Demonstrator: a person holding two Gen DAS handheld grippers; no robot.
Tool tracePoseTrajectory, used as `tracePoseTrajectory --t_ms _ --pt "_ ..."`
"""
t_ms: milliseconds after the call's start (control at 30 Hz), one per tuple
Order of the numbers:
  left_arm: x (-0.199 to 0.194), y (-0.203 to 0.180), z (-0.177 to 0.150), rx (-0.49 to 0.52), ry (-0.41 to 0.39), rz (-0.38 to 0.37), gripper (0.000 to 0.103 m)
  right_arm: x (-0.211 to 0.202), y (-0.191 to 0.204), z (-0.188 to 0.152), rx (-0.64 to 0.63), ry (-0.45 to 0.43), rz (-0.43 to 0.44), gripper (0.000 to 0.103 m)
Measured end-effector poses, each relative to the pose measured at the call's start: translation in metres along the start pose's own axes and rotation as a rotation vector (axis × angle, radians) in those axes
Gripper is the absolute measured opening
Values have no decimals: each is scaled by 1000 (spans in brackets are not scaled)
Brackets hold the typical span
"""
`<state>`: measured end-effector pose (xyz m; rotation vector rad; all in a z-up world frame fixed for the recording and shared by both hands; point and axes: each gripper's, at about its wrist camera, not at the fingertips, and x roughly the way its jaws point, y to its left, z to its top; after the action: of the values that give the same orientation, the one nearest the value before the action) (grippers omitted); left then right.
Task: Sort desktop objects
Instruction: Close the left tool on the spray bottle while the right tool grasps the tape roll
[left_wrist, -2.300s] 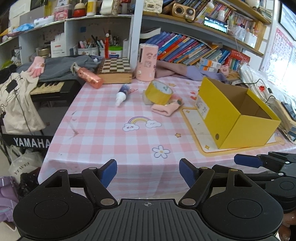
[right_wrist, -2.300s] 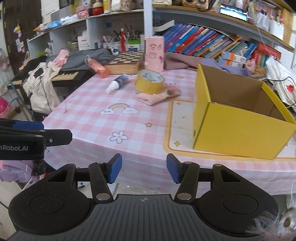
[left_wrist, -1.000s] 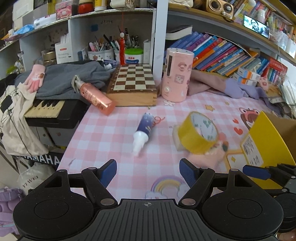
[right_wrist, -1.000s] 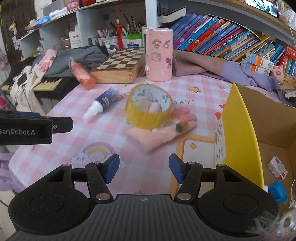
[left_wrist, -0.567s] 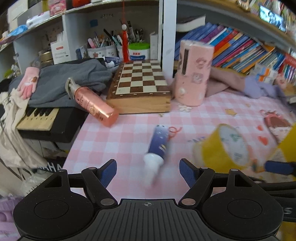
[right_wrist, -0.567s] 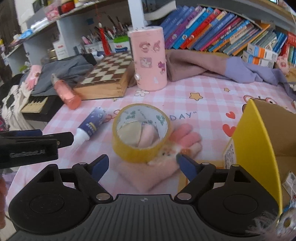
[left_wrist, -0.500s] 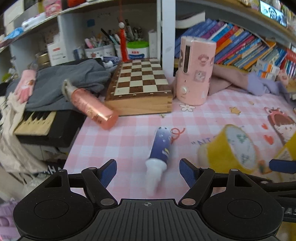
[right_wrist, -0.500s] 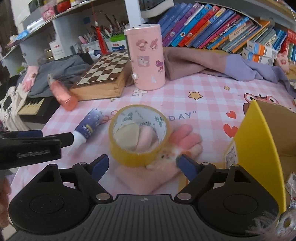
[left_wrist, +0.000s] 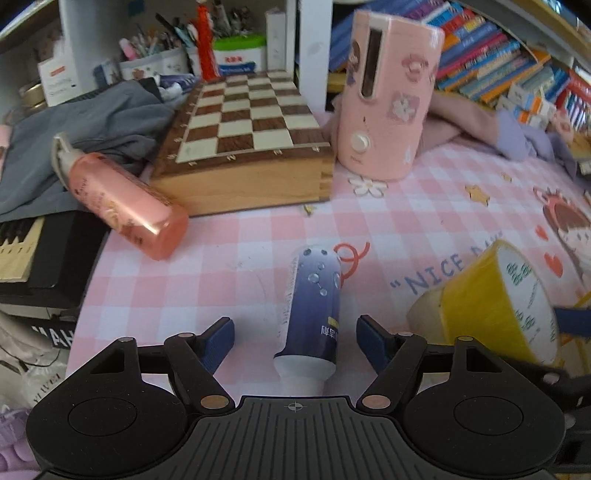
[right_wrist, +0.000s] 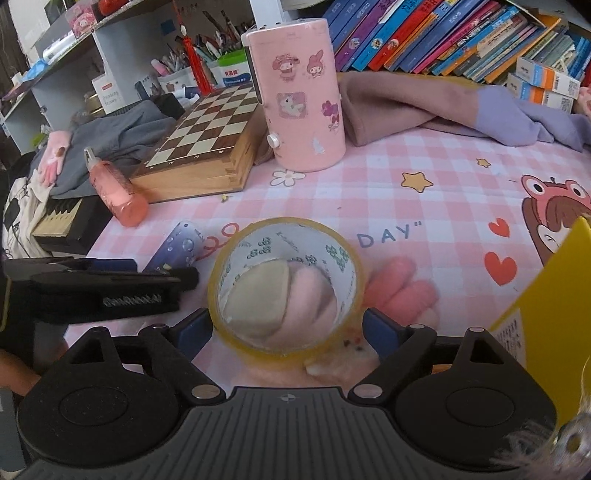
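Note:
A dark blue tube (left_wrist: 314, 295) with a white cap lies on the pink checked cloth, cap toward me. My left gripper (left_wrist: 295, 339) straddles it; the jaws are closing, with gaps still showing on both sides. A yellow tape roll (right_wrist: 332, 254) rests on a pink glove (right_wrist: 402, 284). My right gripper (right_wrist: 288, 332) has the roll between its blue pads; the jaws are opening and do not press on it. The left gripper's fingers (right_wrist: 129, 266) show at the left of the right wrist view, over the tube (right_wrist: 177, 247). A yellow box (right_wrist: 554, 295) stands at the right.
A pink spray bottle (left_wrist: 125, 206) lies left of the tube. Behind it are a wooden chessboard box (left_wrist: 243, 147) and an upright pink cylinder (left_wrist: 388, 103). A keyboard (left_wrist: 22, 251) and grey cloth sit past the table's left edge. Crumpled clothing (right_wrist: 443, 107) and bookshelves line the back.
Both grippers moved forward and down toward the table. The tube now lies between the left jaws and the tape roll between the right jaws, which have widened.

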<state>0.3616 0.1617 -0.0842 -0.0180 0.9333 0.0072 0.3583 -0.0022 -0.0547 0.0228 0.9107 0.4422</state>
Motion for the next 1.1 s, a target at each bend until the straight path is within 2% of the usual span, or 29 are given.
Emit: tracePoseTrajectory --t_ms 67,167,300,667,933,1100 --pt "0 -3 1 23 1 8 69 3 1 3 -4 -3 2 88" --pt "0 -3 3 24 -6 10 56 8 0 7 -2 -4 8 88" --pt "-2 0 3 13 -19 -8 31 11 1 9 -10 -8 7 87" --pt "-35 5 -6 -81 -64 -50 31 -10 1 8 -38 -86 -7 86" --pt "-79 6 -21 -139 -94 -93 31 -42 -2 1 -26 -140 -17 86" --pt "-106 12 -33 -217 -118 -126 31 -64 -1 -8 -45 -174 -24 86"
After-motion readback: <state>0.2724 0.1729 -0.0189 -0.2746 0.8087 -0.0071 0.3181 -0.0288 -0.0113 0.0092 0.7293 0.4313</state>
